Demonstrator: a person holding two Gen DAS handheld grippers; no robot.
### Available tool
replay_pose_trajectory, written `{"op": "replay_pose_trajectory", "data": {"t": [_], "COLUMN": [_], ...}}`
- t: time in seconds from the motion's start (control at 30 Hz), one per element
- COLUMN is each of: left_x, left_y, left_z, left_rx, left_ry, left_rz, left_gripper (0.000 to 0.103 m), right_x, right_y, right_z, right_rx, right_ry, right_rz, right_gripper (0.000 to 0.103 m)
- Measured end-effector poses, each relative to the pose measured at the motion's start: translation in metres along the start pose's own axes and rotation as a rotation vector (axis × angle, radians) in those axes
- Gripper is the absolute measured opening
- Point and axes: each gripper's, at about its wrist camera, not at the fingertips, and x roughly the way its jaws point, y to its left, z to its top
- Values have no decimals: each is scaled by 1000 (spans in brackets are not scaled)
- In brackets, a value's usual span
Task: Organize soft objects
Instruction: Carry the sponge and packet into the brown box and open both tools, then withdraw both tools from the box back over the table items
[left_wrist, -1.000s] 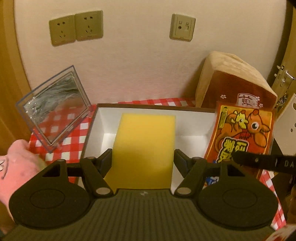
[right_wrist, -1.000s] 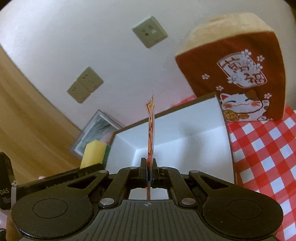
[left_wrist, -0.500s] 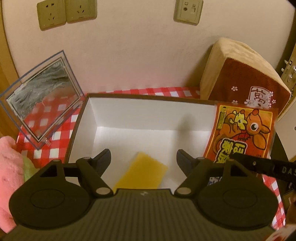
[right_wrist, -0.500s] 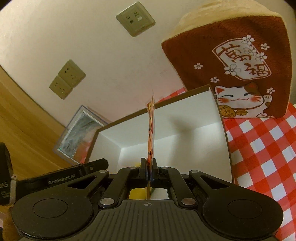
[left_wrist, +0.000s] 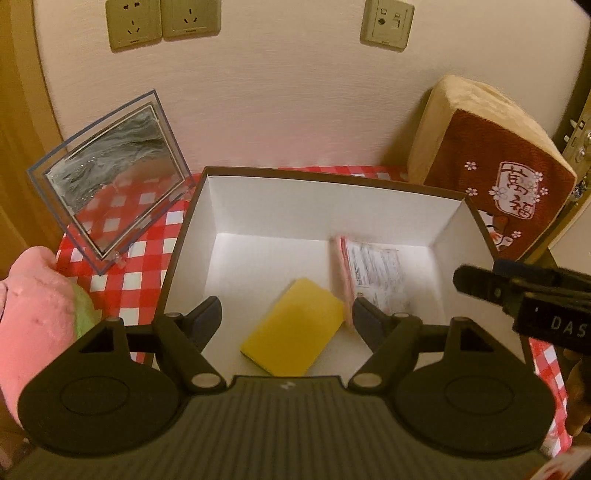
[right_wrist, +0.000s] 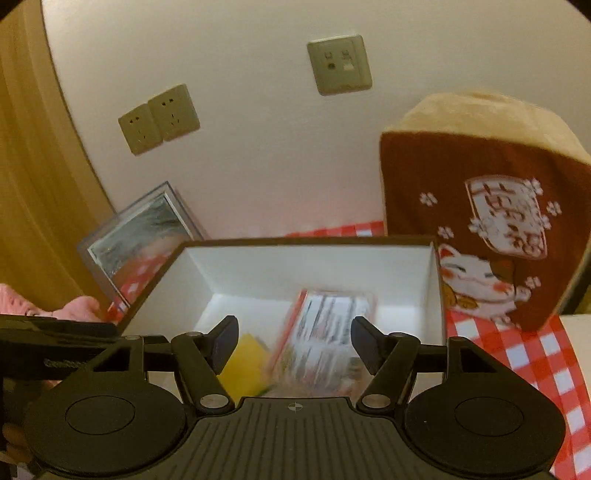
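My right hand-held gripper (right_wrist: 293, 341) has just been opening; its jaws stand apart and the printed packet (right_wrist: 328, 339), blurred, lies free in the white box (right_wrist: 317, 266) beside the yellow sponge (left_wrist: 293, 326). My left hand-held gripper (left_wrist: 286, 317) is released too, nothing between its fingers, above the sponge on the box floor. The box sits on the red-checked tabletop (left_wrist: 147, 243).
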Motion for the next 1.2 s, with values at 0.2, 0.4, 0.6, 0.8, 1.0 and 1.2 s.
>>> {"op": "replay_pose_trajectory", "data": {"t": [0.2,0.4,0.6,0.8,1.0,1.2], "left_x": [-21,-44,-72,-96,-117,-133], "left_y": [-7,-11,-15,-17,-21,-17], "left_z": [-11,-24,-42,-65,-96,-130], "left_rx": [20,22,18,5,4,-12], "left_ry": [-8,-16,-26,-25,-13,7], "left_rz": [-2,-1,-4,-6,-8,-13], "left_gripper": [76,76,76,76,76,76], "right_x": [-18,-45,-78,-111,-141,-166], "right_y": [-2,-7,-13,-16,-19,-25], "right_z": [-14,-22,-33,-49,-69,-96], "right_rx": [-11,7,31,49,71,74], "right_ry": [27,34,21,14,10,34], "right_rz": [-12,-3,9,14,14,-2], "right_gripper": [67,67,67,67,67,67]}}
